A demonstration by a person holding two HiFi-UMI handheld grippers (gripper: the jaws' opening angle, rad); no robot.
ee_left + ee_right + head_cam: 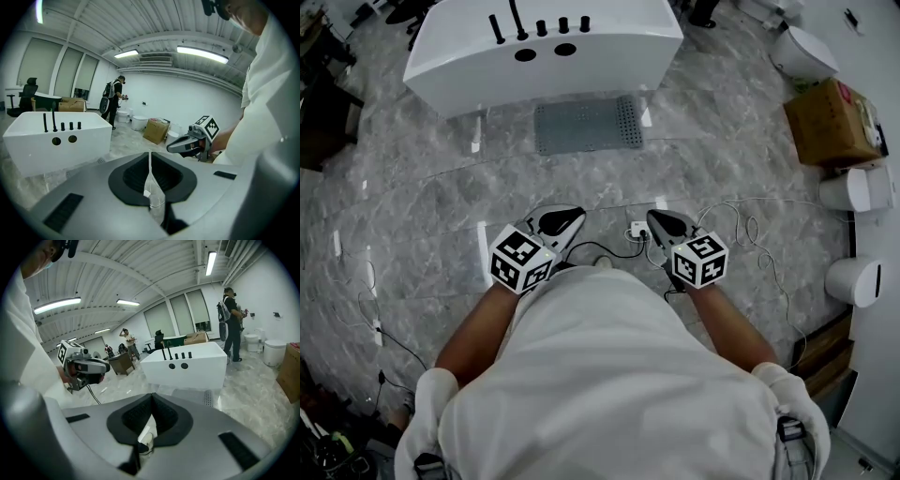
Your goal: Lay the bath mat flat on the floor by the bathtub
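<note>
One grey bath mat lies flat on the marble floor, just beside one white bathtub. The tub carries five black fittings and two round holes. The left claw and right claw are each pressed together on nothing, well apart from the mat. One cardboard box stands to the right.

One bathtub, one bath mat, one cardboard box, two grippers: left gripper, right gripper.

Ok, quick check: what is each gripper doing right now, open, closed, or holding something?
Left gripper: closed, holding nothing.
Right gripper: closed, holding nothing.
</note>
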